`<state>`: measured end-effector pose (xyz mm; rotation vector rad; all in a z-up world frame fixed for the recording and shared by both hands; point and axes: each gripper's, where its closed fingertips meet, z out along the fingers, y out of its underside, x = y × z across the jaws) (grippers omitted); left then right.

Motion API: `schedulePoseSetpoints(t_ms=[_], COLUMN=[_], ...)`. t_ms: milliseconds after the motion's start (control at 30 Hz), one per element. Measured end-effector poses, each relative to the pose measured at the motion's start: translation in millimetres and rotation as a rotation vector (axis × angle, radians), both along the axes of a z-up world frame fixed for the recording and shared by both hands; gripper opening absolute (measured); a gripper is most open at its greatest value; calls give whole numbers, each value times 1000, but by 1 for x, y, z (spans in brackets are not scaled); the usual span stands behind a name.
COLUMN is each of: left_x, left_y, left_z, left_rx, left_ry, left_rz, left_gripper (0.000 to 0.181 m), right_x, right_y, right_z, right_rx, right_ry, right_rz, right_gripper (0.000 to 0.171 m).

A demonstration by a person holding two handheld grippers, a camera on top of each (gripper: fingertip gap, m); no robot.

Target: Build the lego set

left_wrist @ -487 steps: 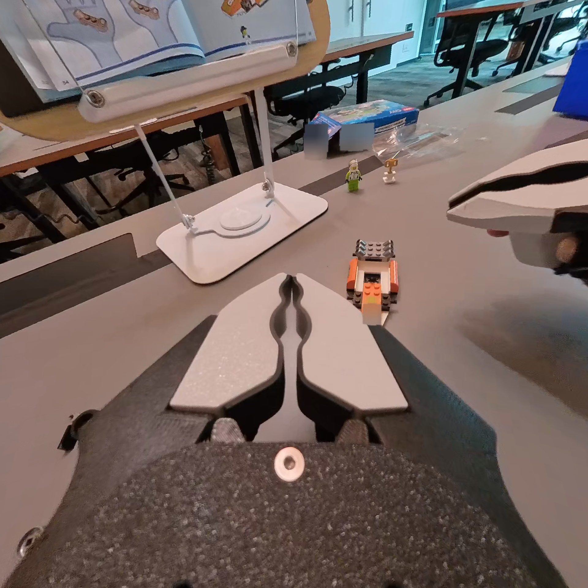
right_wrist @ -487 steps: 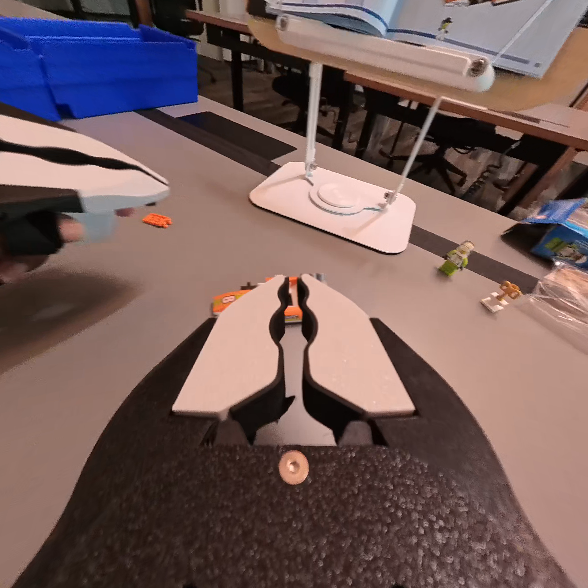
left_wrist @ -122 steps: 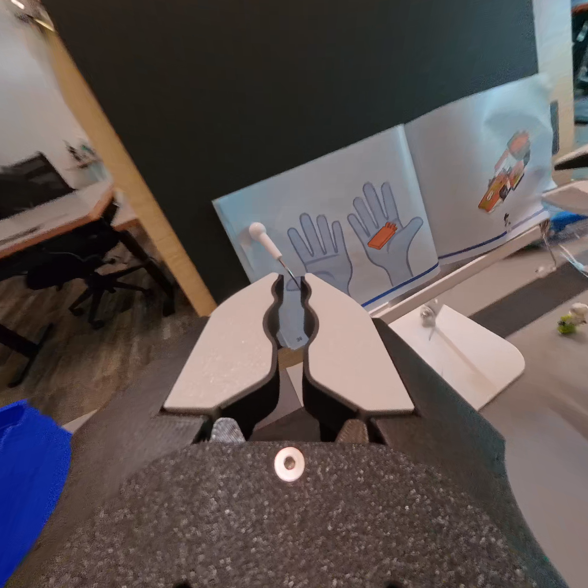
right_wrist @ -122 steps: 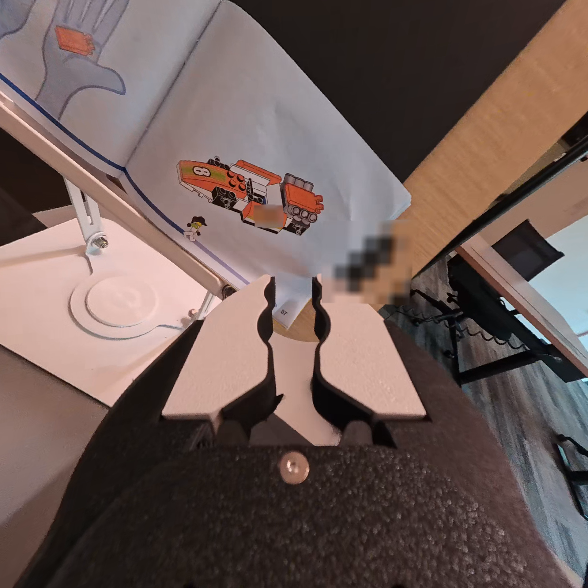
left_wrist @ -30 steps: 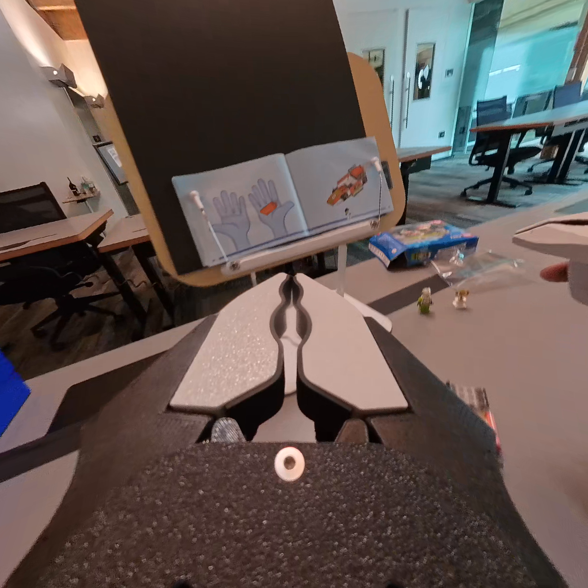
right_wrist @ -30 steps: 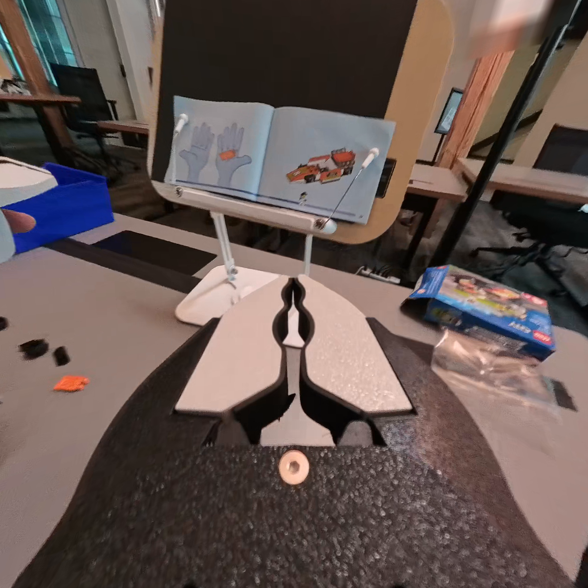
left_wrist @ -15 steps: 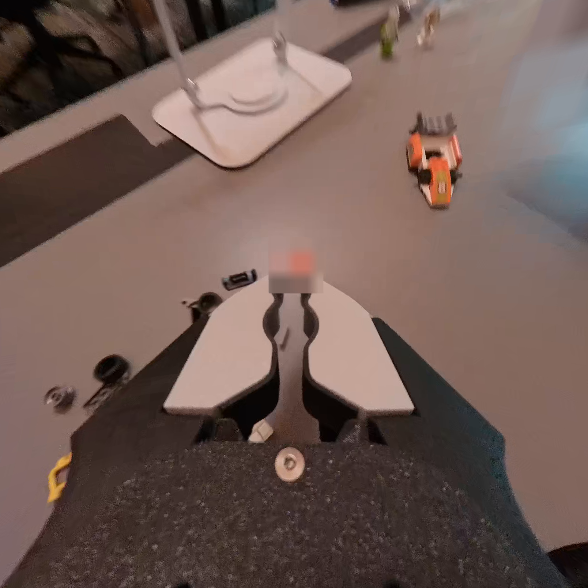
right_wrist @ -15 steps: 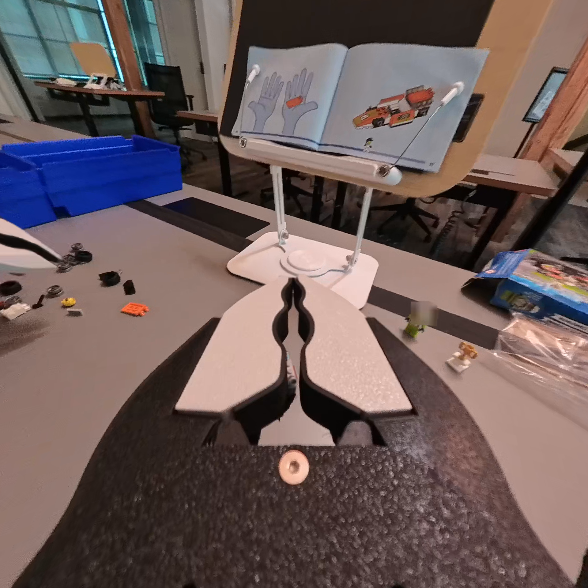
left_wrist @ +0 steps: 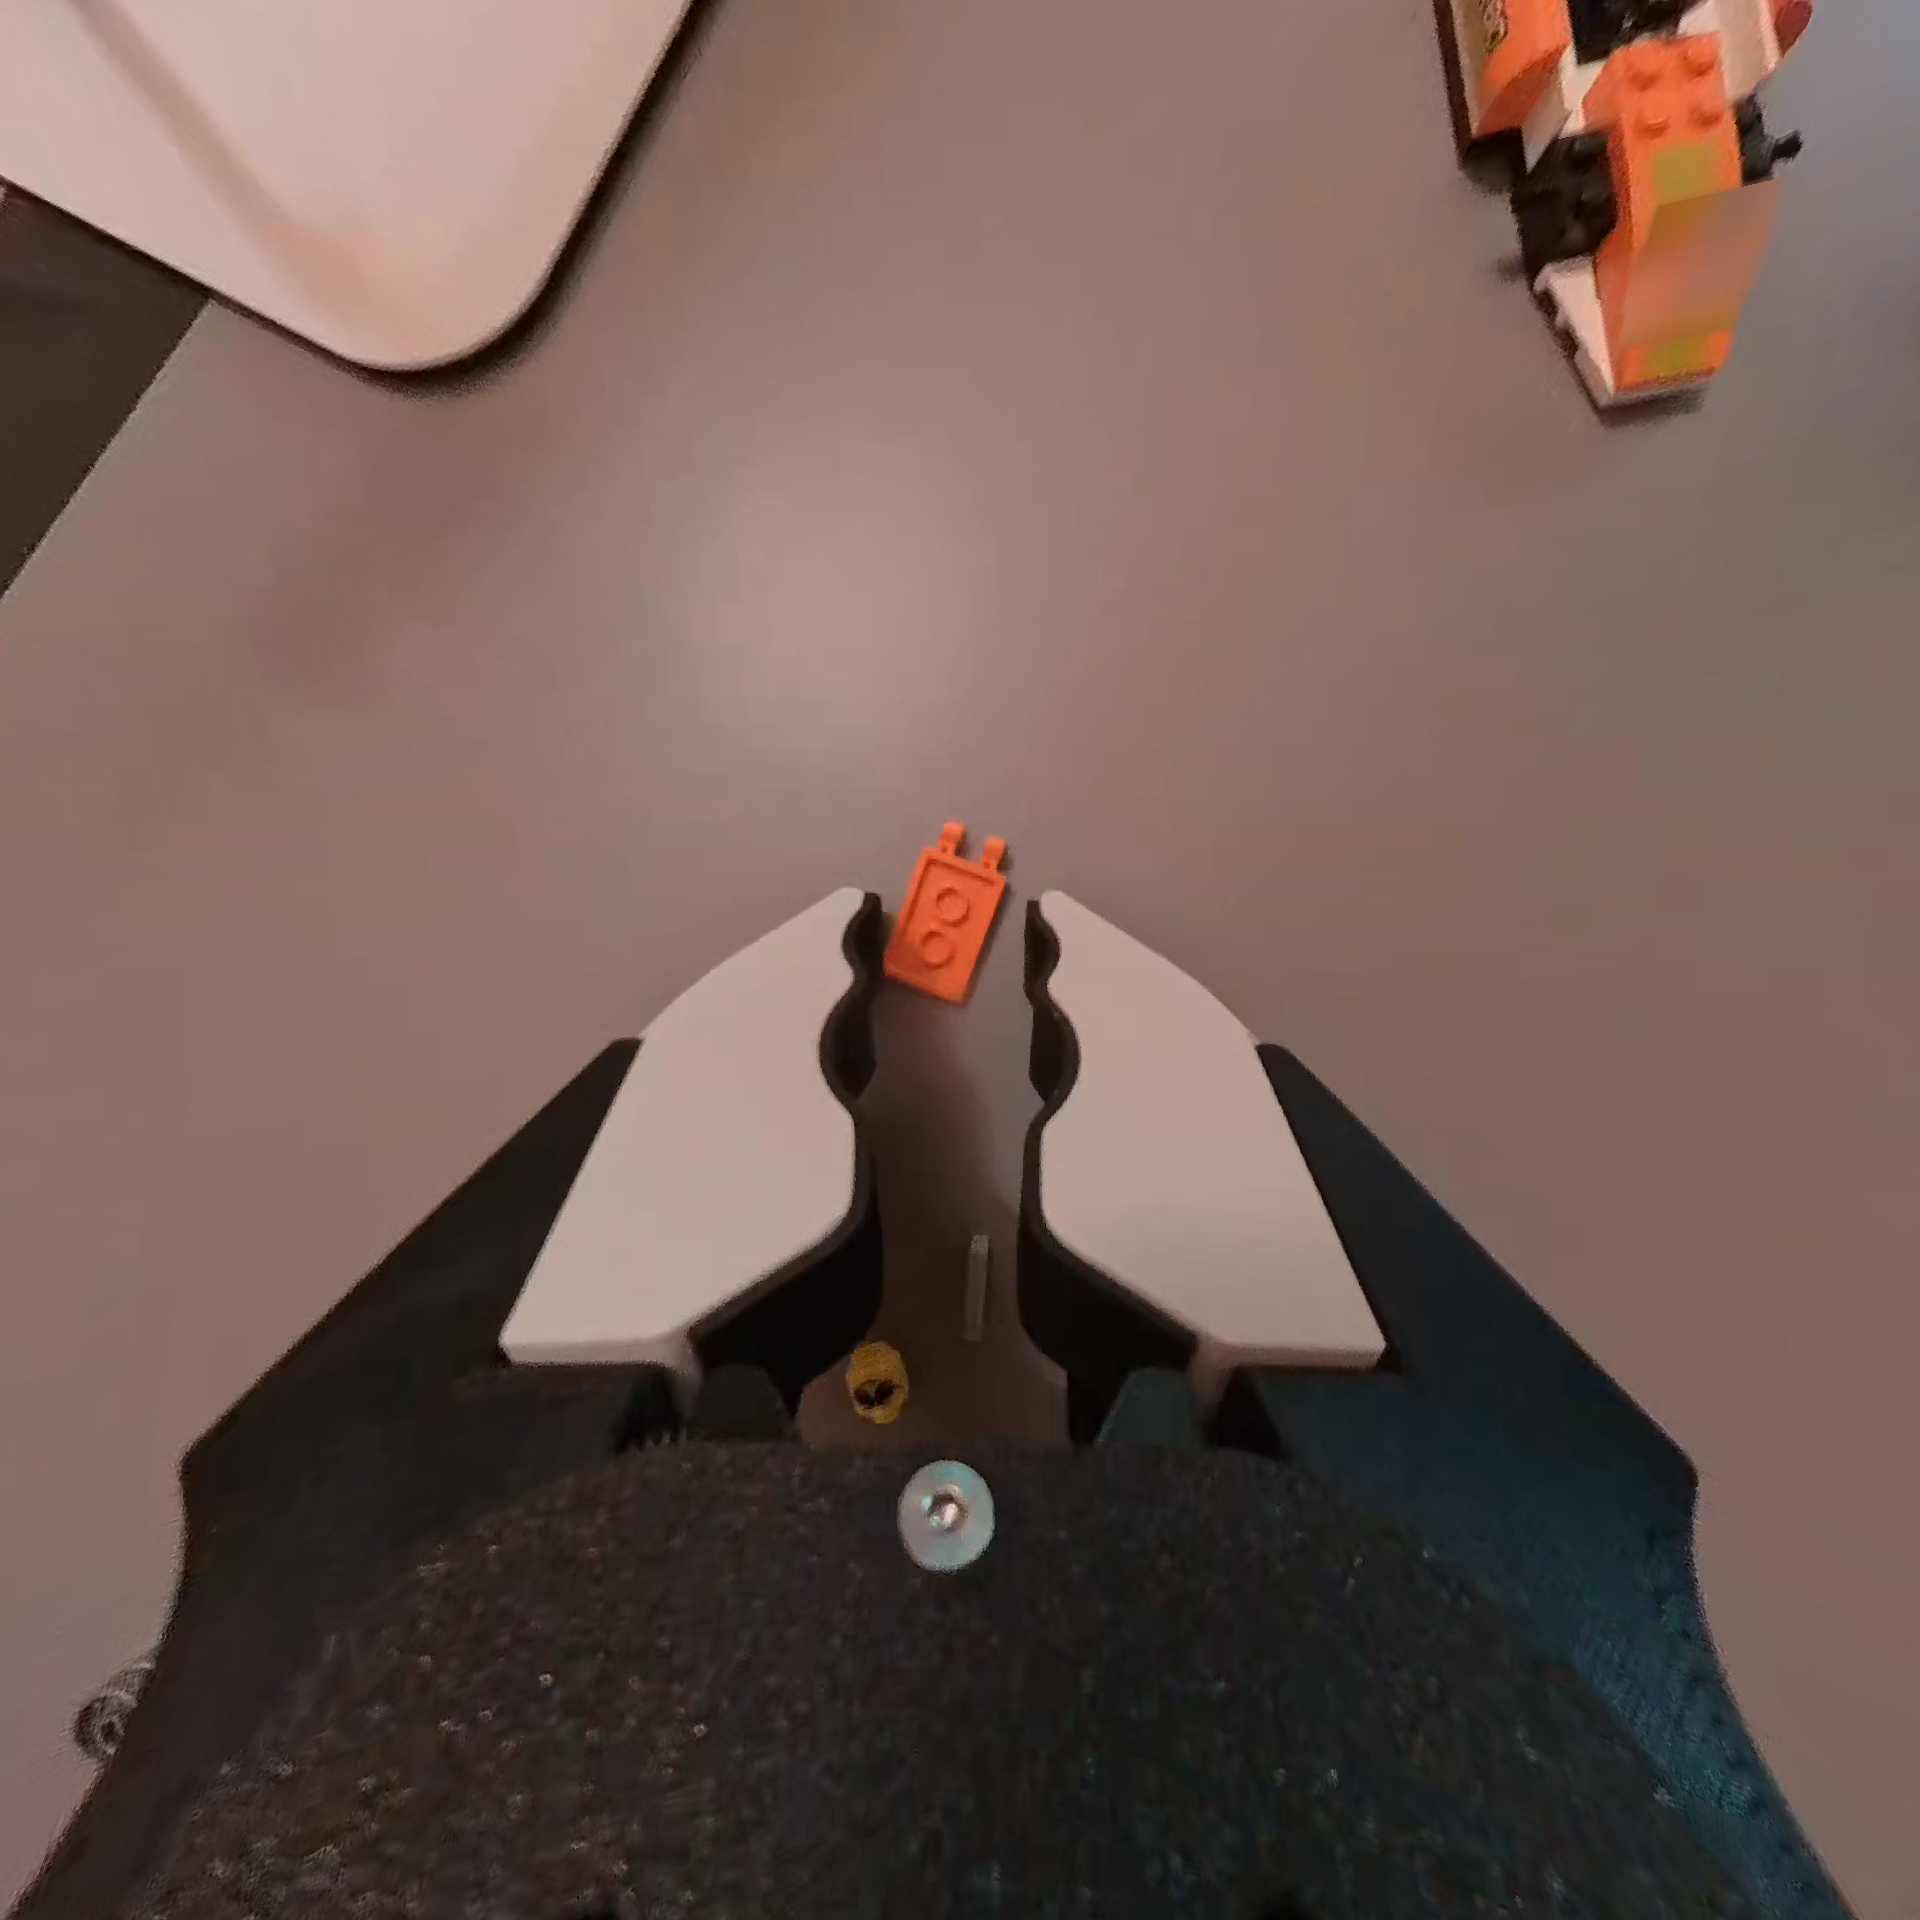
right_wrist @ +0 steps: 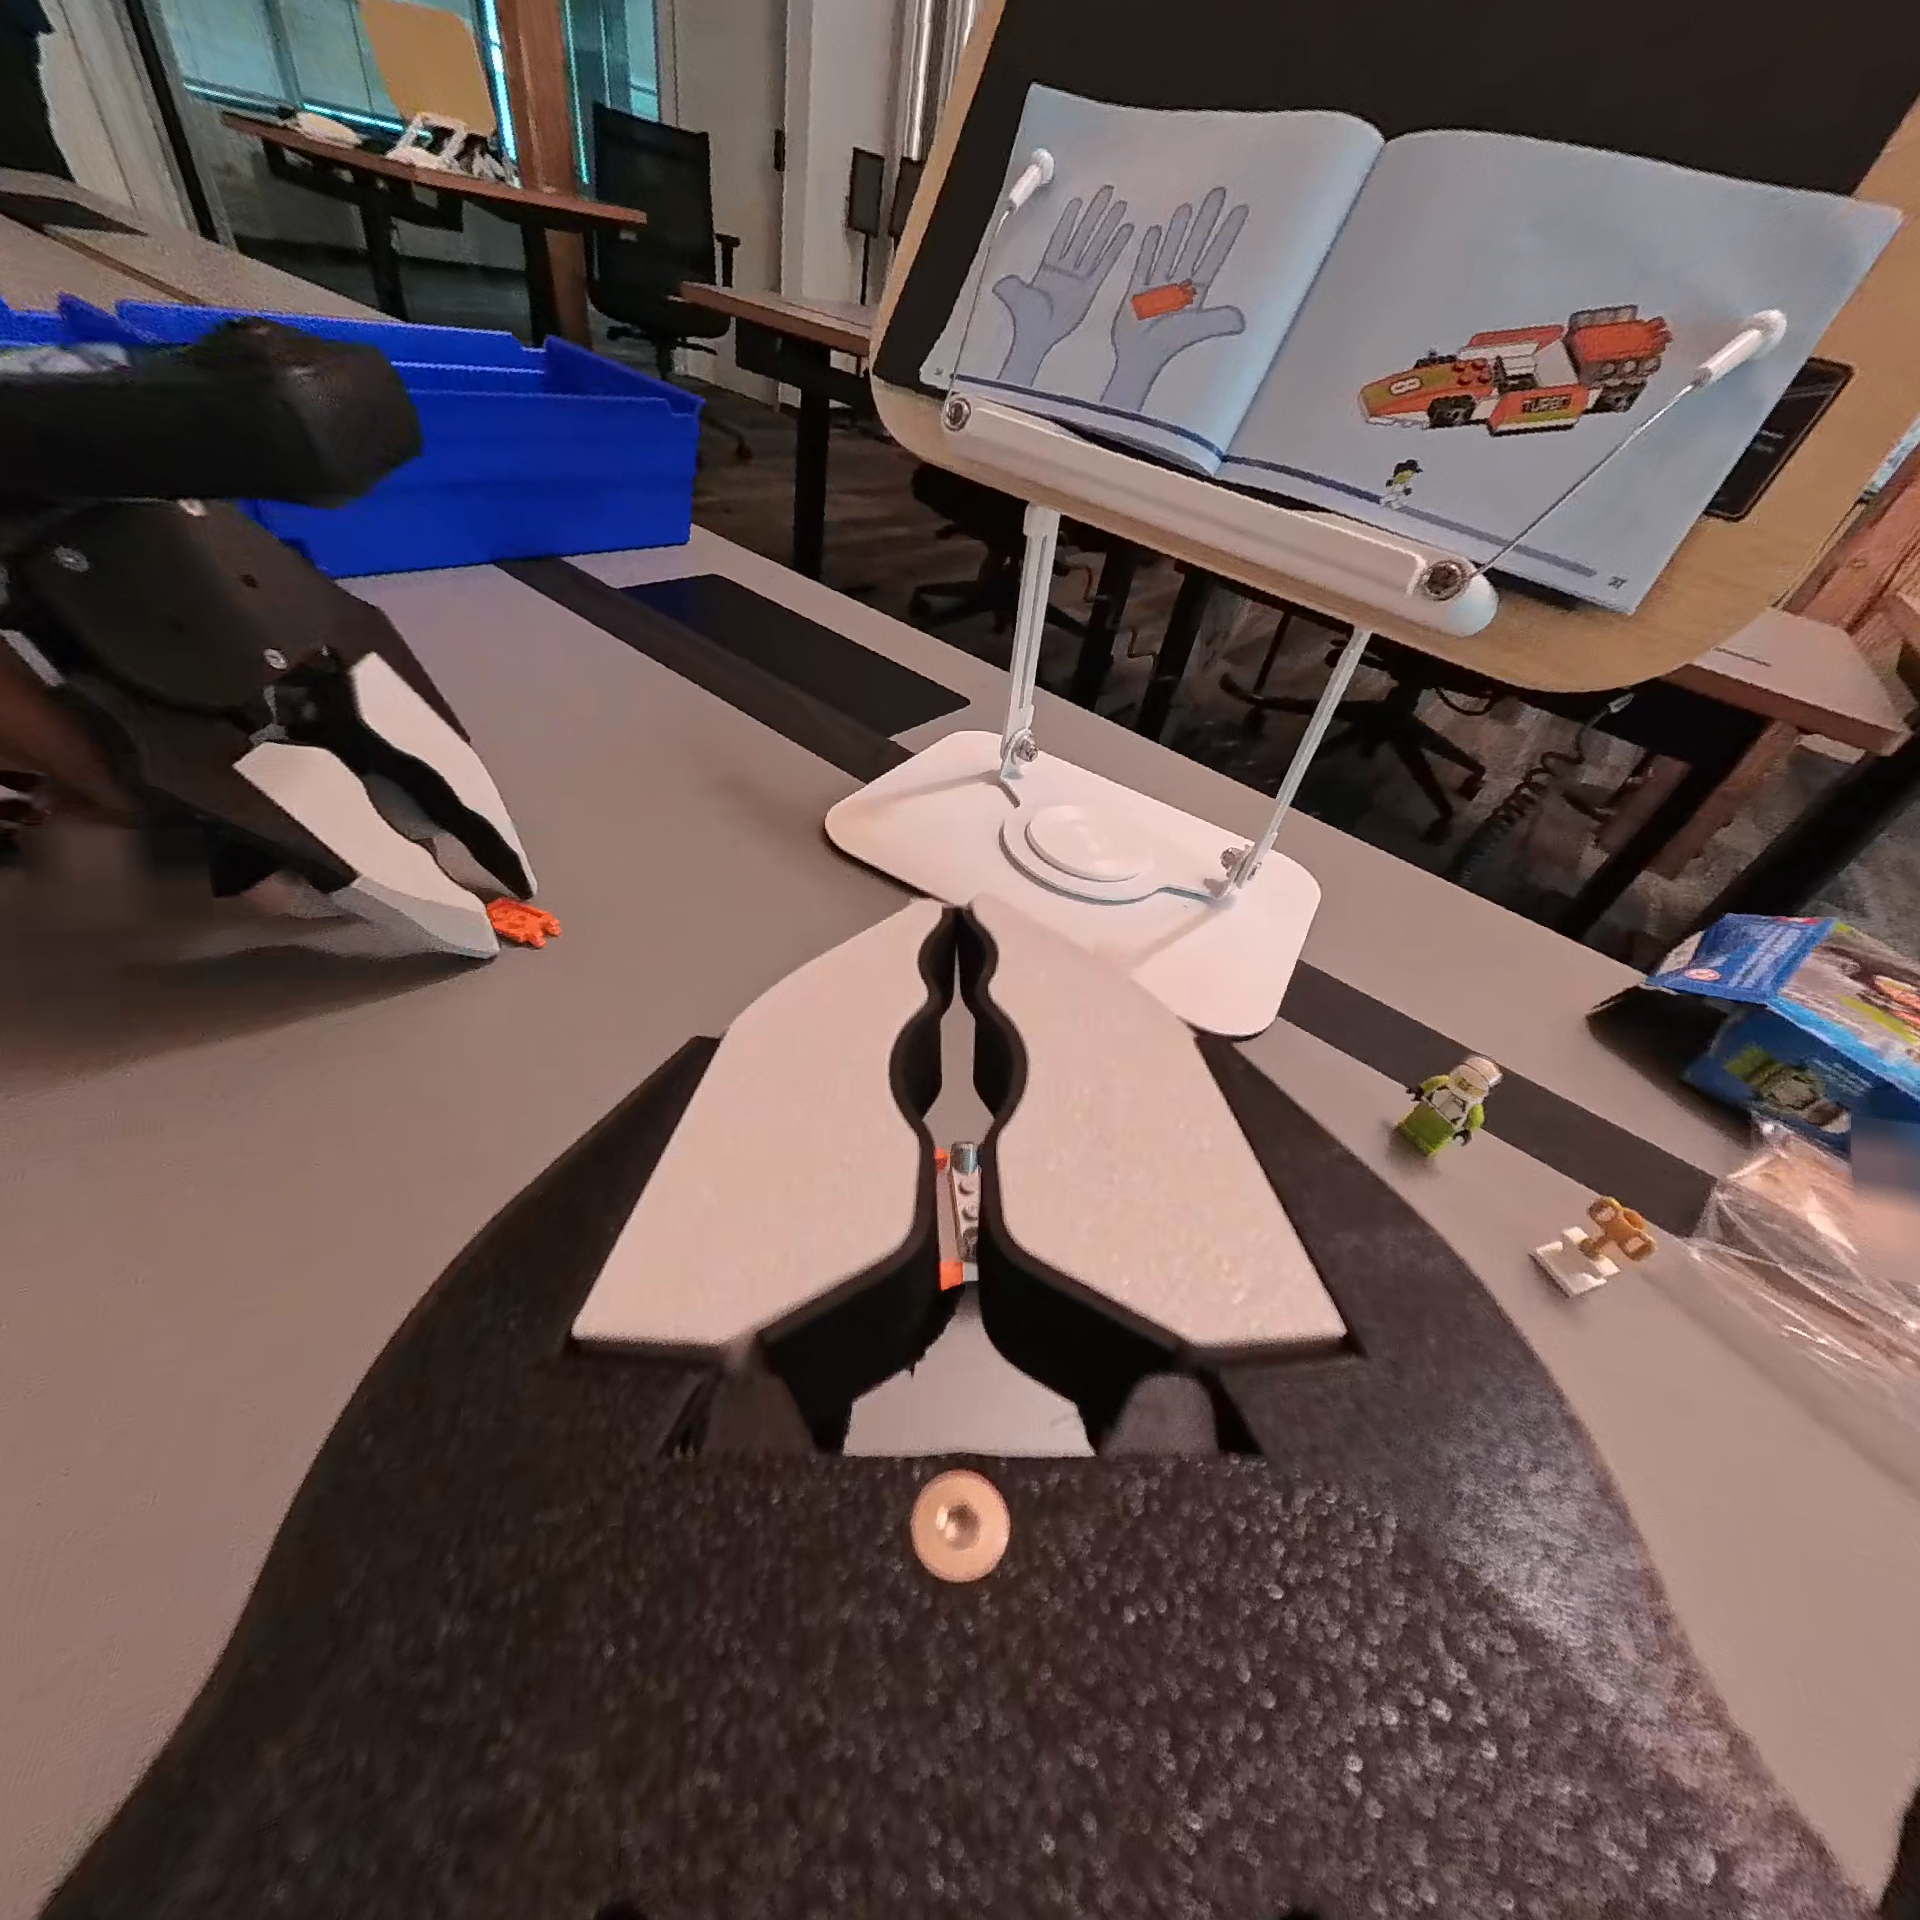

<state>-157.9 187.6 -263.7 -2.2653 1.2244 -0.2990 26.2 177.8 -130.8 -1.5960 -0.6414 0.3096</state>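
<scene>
Left gripper (left_wrist: 945,904) points down at the grey bench (left_wrist: 935,582), jaws spread wide. A small orange plate (left_wrist: 943,925) with two studs and two clip prongs lies flat on the bench between the fingertips, closer to the left finger, apparently just touching its tip, with a clear gap on the right; not clamped. Right wrist view shows the same: left gripper (right_wrist: 499,914) tips down at the bench, orange plate (right_wrist: 523,921) at its tips. Partly built orange, white and black lego vehicle (left_wrist: 1621,187) sits well apart, top right of the left view. A yellow piece (left_wrist: 878,1380) and a thin grey piece (left_wrist: 976,1288) lie on the bench below the jaws. White stand base (left_wrist: 312,156) at top left.

Right gripper (right_wrist: 958,920) hangs over the bench, jaws closed, tips meeting, nothing gripped; an orange and grey lego bit (right_wrist: 956,1216) shows through the gap lower down. Ahead: open instruction booklet (right_wrist: 1392,322) on the stand, green minifigure (right_wrist: 1446,1103), small white and tan piece (right_wrist: 1595,1245), blue box (right_wrist: 1808,1023), blue bins (right_wrist: 499,436).
</scene>
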Motion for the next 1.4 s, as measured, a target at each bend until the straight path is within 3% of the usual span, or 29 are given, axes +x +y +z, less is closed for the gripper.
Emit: schedulePoseSetpoints(t_ms=[67, 300, 600, 800, 967, 1167, 1400], left_x=[1, 4, 45, 81, 112, 143, 141], left_y=[-1, -1, -32, -58, -81, -97, -71], left_z=[0, 3, 52, 83, 99, 140, 180], left_rx=[-28, 31, 164, 148, 14, -286, -494], left_ry=[2, -7, -279, -534, -790, -1238, -1664], left_rz=[-7, 21, 54, 63, 51, -64, -146], left_gripper=[17, 16, 16, 16, 16, 16, 15], right_x=[1, 12, 20, 22, 25, 21, -12], right_y=[2, 6, 6, 3, 0, -3, -24], right_z=[-2, 4, 22, 32, 42, 44, 42], right_rx=[-9, 2, 36, 63, 77, 81, 28], right_ry=[6, 33, 91, 100, 123, 133, 175], right_rz=[-5, -75, -163, -196, -207, -176, 156], right_gripper=[0, 0, 0, 0, 0, 0, 12])
